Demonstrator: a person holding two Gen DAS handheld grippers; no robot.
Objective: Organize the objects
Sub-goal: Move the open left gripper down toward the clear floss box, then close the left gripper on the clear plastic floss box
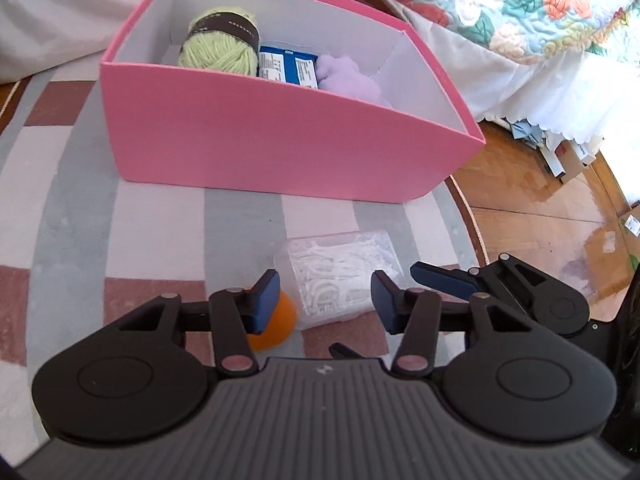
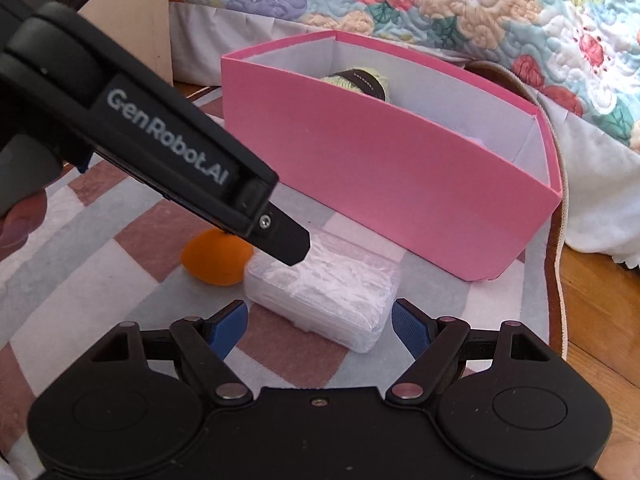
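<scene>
Both hand-held grippers hover low over the striped rug [image 1: 160, 232], and both are aimed at the same thing: the clear plastic case of white floss picks [image 2: 324, 296] lying just in front of the pink box [image 1: 280, 136]. The left hand-held gripper [image 1: 325, 300] is spread wide, nothing between its blue pads [image 1: 268, 292], with the case just ahead of its gap. The right hand-held gripper [image 2: 318, 326] is likewise released, its fingers standing either side of the near end of the case without touching it.

The risk I see is crowding. If both tools close in at once, they may knock together or shove the case sideways. The case looks smooth and hard, so a pinch near one corner would likely let it twist or squirt out. The orange ball [image 2: 218, 258] sits touching or just beside the case on its left. A sweep from the left tool could set it rolling off across the rug, towards the wooden floor [image 1: 532, 200] on the right. The case also lies near the pink wall, so a careless lift could catch the rim [image 2: 420, 120] and tip the load.

Inside the box, at its far left end, is a ball of pale green yarn [image 1: 220, 48] with a dark band. To its right stands a blue packet [image 1: 288, 66], then something soft and lilac [image 1: 344, 76] that I cannot identify. The right end of the box seems to have room left. From the right-hand view only the yarn top [image 2: 360, 80] shows over the wall.
</scene>
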